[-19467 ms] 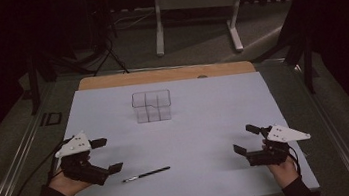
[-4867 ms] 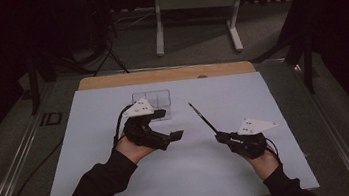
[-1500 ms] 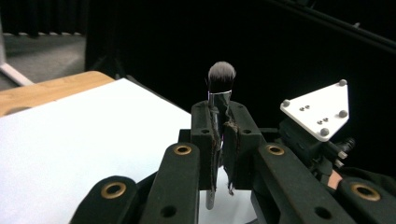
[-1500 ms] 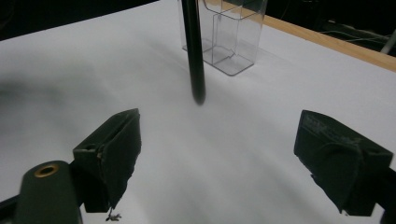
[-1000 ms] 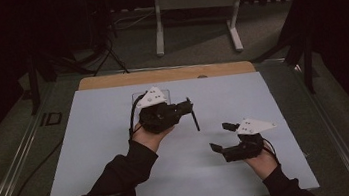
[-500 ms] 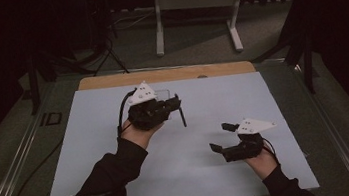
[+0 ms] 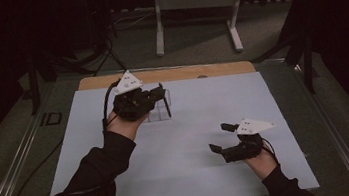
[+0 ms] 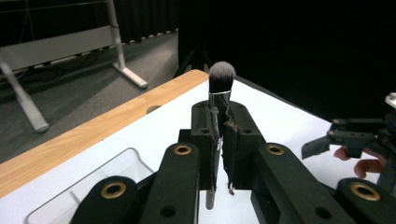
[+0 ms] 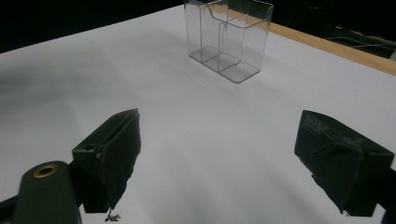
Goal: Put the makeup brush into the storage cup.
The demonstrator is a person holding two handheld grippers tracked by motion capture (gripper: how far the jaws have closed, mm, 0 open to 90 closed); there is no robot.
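Note:
My left gripper [image 7: 161, 95] is raised over the clear plastic organizer [image 7: 160, 111] at the back of the white table, shut on a makeup brush [image 7: 166, 105]. In the high view the brush hangs nearly upright, its handle pointing down at the organizer. In the left gripper view the brush [image 8: 221, 77] stands between the shut jaws of the left gripper [image 8: 219, 116], grey bristles up, with the organizer [image 8: 88, 189] below at the left. My right gripper [image 7: 220, 137] is low over the table's right front, open with nothing in it. In its own view the right gripper [image 9: 222, 126] faces the organizer [image 9: 229, 39].
A white sheet [image 7: 188, 146] covers the table, with a wooden strip [image 7: 209, 70] along its far edge. A metal stand [image 7: 191, 5] is on the floor behind. In the left gripper view the right gripper [image 8: 350, 140] and a hand show at the far right.
The left gripper has carried the brush left and back, over the organizer, and turned it closer to upright. The right gripper has stayed open in place.

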